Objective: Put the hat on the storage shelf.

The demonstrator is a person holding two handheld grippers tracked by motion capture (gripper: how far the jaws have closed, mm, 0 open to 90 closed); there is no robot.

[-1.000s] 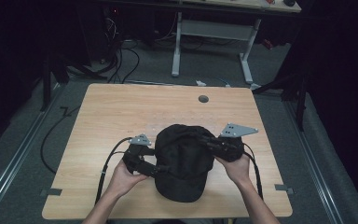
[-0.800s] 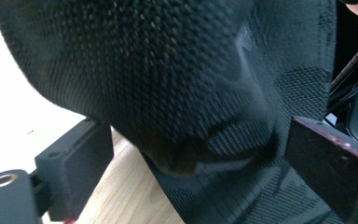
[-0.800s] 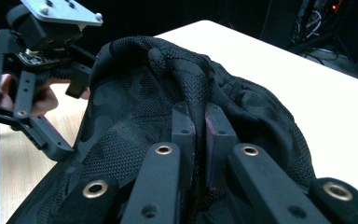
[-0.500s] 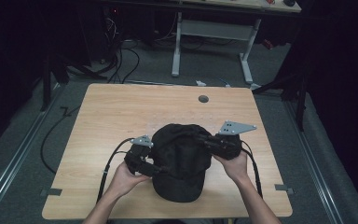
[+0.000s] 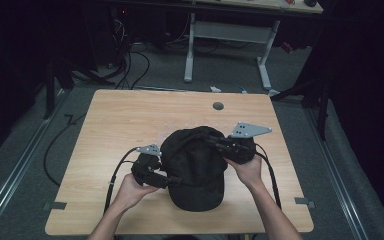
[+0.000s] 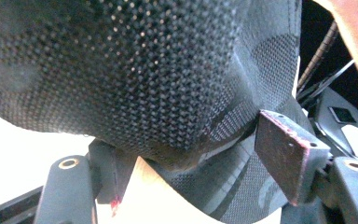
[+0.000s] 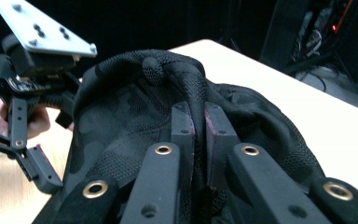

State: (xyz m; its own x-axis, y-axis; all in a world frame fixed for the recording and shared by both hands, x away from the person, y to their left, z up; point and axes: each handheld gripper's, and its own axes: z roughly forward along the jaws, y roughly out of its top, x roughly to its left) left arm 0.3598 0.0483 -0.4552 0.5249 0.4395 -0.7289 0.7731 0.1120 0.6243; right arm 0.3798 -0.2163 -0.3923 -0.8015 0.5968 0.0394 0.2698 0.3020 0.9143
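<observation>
- The jaws of the right gripper (image 7: 198,140) are pinched tight on a fold of black mesh at the crown of the cap (image 5: 195,167); the right gripper view shows the cloth bunched up between the two pads.
- The jaws of the left gripper (image 6: 186,163) stand apart, one on each side of the cap's lower edge, with fabric hanging between them but not yet clamped.
- The cap lies on the bench (image 5: 125,115) toward its near edge, between the two hands, crown raised where the right gripper lifts it.
- In the high view the brim points toward the person, so the cap's long axis runs from the far side of the bench to the near side, crown away and brim close.
- The step in hand looks like taking a second hold on the side band. To do it well, push the left gripper in until the band sits deep between the pads, then close on one layer of edge rather than on loose mesh.
- Keep the right gripper's pull gentle and upward; a hard tug could drag the band out before the left side bites.
- The cloth is soft and will sag, so both holds need to be firm.
</observation>
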